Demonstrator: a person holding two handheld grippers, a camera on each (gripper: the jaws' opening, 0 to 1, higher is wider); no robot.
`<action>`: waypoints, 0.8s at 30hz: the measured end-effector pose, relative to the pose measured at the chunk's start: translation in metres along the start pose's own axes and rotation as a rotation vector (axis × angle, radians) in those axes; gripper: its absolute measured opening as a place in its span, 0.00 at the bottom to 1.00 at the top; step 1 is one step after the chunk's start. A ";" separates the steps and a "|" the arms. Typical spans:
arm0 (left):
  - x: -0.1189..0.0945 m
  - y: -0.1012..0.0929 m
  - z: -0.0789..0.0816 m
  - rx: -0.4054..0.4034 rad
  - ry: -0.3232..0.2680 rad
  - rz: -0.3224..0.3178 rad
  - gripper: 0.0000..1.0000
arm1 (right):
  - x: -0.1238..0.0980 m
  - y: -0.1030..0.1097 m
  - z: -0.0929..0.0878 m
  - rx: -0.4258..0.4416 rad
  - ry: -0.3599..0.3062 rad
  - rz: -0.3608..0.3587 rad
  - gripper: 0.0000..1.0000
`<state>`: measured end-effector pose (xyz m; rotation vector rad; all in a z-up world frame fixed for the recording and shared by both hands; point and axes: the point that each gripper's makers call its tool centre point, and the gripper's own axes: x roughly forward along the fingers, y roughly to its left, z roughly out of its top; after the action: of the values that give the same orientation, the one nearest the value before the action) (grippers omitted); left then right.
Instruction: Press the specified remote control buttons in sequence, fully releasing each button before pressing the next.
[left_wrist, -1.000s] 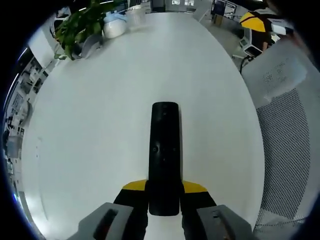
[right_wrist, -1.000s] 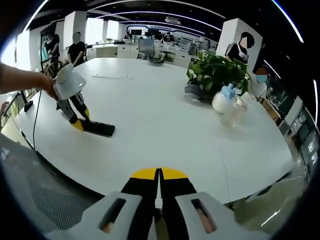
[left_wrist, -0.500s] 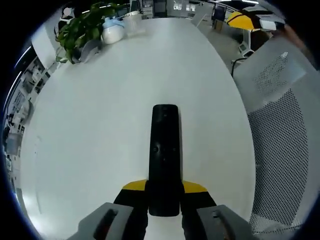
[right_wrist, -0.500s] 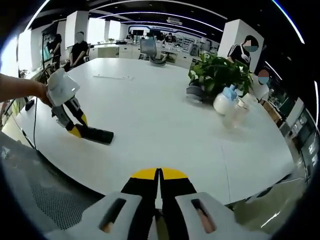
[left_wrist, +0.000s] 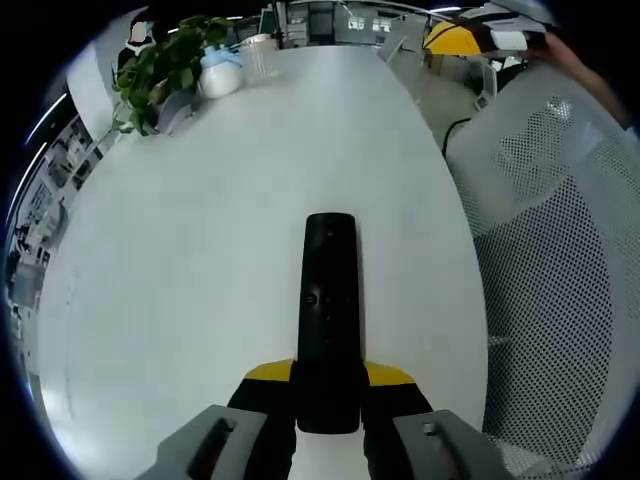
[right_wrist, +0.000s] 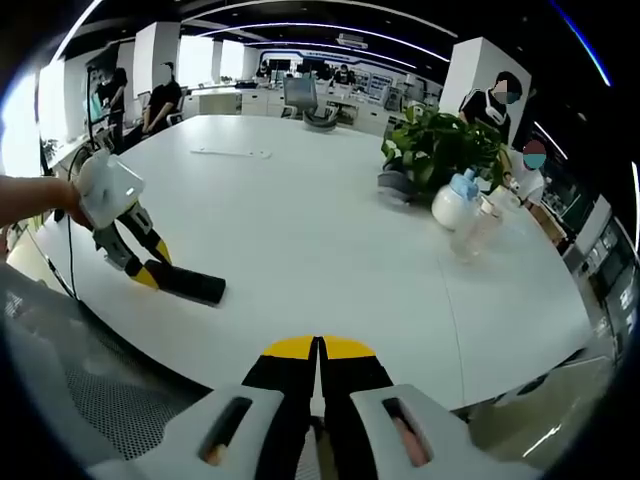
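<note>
here we find the black remote control (left_wrist: 329, 300) clamped by its near end between the yellow-tipped jaws of the left gripper (left_wrist: 329, 385), the body of it running straight ahead from the jaws in the left gripper view, button face up, a small round button visible near its middle. it lies low over the white table (left_wrist: 200, 280), and we cannot tell whether its far end touches the surface. in the right gripper view we see the same pairing from the side: the left gripper (right_wrist: 150, 272), held by a person's hand (right_wrist: 62, 198), grips one end of the remote control (right_wrist: 190, 285) near the table's (right_wrist: 330, 250) left edge, the remote lying flat or nearly so. the right gripper (right_wrist: 319, 365) hangs at the near edge of the table, its two jaws pressed together with nothing between them, well apart from the remote. at the far side of the table stands a potted plant (right_wrist: 440, 145), with a white spray bottle (right_wrist: 452, 203) with a blue top just beside it and a clear cup (right_wrist: 482, 225) next to that; the left gripper view shows the same potted plant (left_wrist: 165, 65) at the table's far end. a white mesh chair (left_wrist: 545, 250) stands just beside the table on the right of the left gripper view. we note people standing in the office background behind the table.
</note>
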<state>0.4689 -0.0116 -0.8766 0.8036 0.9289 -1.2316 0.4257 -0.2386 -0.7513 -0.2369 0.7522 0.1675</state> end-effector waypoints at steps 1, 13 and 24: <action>0.000 -0.001 0.000 -0.005 -0.004 0.001 0.23 | 0.000 0.000 0.000 0.000 0.000 0.000 0.00; -0.002 -0.023 -0.001 0.001 -0.032 -0.007 0.23 | 0.000 0.005 -0.001 -0.021 0.013 0.021 0.00; -0.002 -0.036 -0.001 0.020 -0.017 -0.014 0.23 | 0.000 0.003 -0.001 -0.010 0.009 0.017 0.00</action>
<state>0.4335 -0.0162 -0.8756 0.8026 0.9112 -1.2595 0.4243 -0.2358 -0.7527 -0.2411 0.7625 0.1862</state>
